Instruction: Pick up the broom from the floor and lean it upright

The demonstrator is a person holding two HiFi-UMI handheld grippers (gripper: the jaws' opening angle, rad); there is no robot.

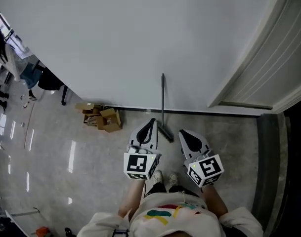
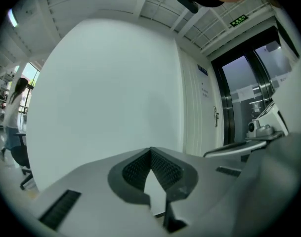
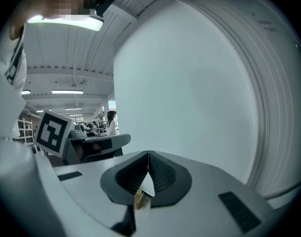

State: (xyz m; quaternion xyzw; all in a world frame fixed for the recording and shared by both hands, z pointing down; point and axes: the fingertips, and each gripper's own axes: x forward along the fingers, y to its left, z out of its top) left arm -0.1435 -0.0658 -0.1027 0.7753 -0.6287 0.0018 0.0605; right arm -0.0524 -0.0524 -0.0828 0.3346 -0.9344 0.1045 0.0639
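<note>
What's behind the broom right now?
The white wall, with a dark strip along its foot, is right behind the broom. Nothing else shows there. The floor under the broom's head is covered by the head.

Head cam looks steeply down from above us: floor [image 1: 66, 147] far below, left gripper [image 1: 150, 124] and right gripper [image 1: 183, 134] near, bottom centre. Each gripper cam rides its own gripper, faces roughly level along the jaws, right up close to them. We get the white wall [image 1: 140, 43] ahead in all three views; head and left gripper views also share the door [image 1: 274, 63] on the right.
</note>
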